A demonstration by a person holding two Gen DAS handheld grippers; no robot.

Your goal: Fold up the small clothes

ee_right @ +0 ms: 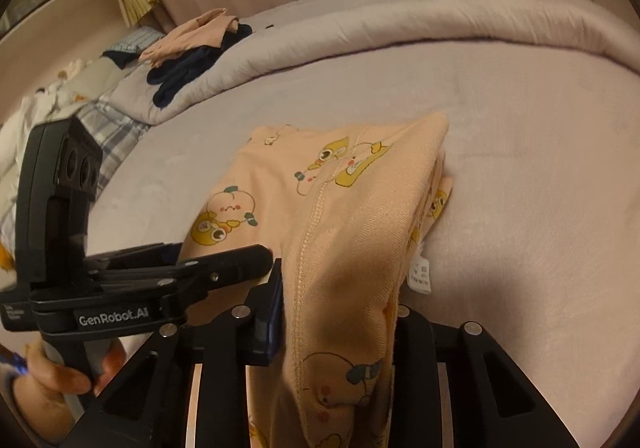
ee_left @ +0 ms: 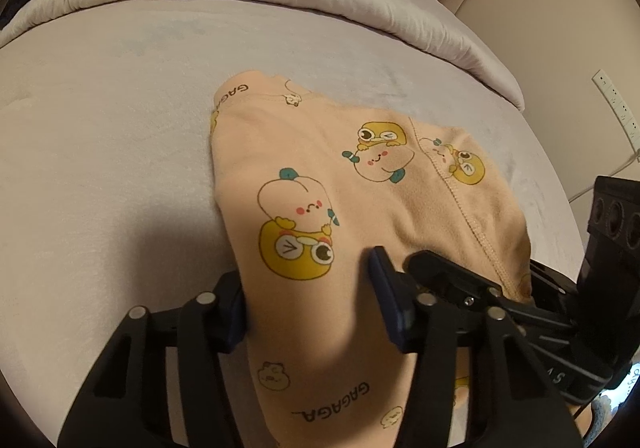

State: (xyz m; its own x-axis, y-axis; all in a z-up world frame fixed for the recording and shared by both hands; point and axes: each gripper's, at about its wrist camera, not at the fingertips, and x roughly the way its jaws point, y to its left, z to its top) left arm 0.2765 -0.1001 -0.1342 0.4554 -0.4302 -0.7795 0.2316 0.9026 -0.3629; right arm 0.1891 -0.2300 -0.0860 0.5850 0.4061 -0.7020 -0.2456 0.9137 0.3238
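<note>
One peach printed garment [ee_left: 320, 184] lies on the one grey bed sheet [ee_left: 100, 136], the landmark here. Two grippers work at the sheet's near edge: the left gripper [ee_left: 308, 288] and the right gripper [ee_right: 340, 300], each with two fingers. One rolled grey duvet [ee_right: 440, 20] runs along the sheet's far side. On the duvet's left end sits one pile of clothes [ee_right: 192, 44], with at least one peach piece and one dark navy piece. One white care label [ee_right: 420, 274] hangs from the garment. One white power strip [ee_left: 618, 106] is on the wall right of the sheet.
</note>
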